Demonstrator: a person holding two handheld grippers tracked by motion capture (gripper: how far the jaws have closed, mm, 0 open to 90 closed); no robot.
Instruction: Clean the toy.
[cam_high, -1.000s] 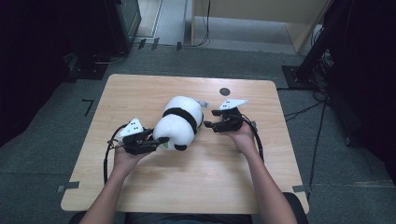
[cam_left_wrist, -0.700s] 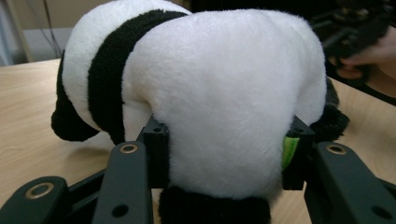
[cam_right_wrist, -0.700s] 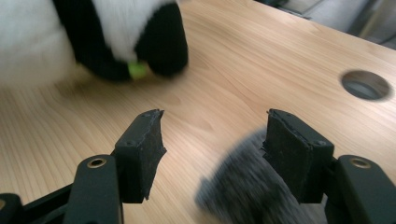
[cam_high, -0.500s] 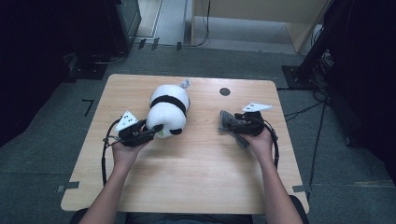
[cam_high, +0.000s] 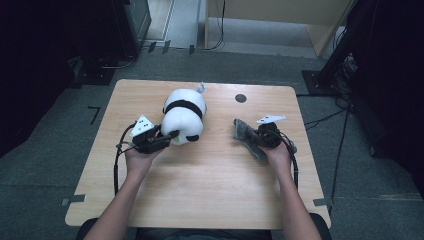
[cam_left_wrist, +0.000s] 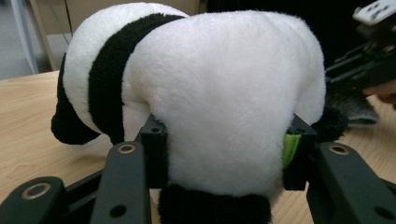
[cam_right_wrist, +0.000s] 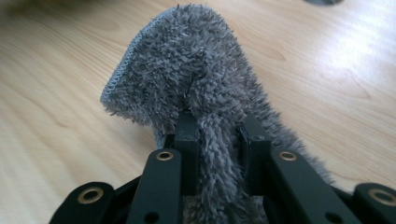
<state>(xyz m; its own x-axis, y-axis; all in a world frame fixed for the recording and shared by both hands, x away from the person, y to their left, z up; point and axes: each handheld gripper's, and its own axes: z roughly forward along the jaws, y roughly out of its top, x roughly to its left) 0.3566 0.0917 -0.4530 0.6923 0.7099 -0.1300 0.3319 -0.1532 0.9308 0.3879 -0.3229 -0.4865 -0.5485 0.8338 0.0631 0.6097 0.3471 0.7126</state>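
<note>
Our left gripper (cam_high: 159, 142) had its jaws clenched on the white, rounded end of a plush panda (cam_left_wrist: 205, 93), the black pads sunk into the fur on both sides. In the left gripper view a small green tag (cam_left_wrist: 291, 150) showed beside one pad. The panda lay on the desk (cam_high: 210, 200), left of centre and toward the far side, its black band across the middle and its near end in our grip.

Our right gripper (cam_high: 252, 137) had just been closing its jaws, and they were grasping a grey fuzzy cloth (cam_right_wrist: 196, 79). In the right gripper view a fold of the cloth ran between the two pads, and the rest rose past them in a hump with a stitched edge. That cloth sat on the right half of the desk, well apart from the panda. Farther back, near the far edge, was a small dark round mark (cam_high: 240, 98) on the wood.
</note>
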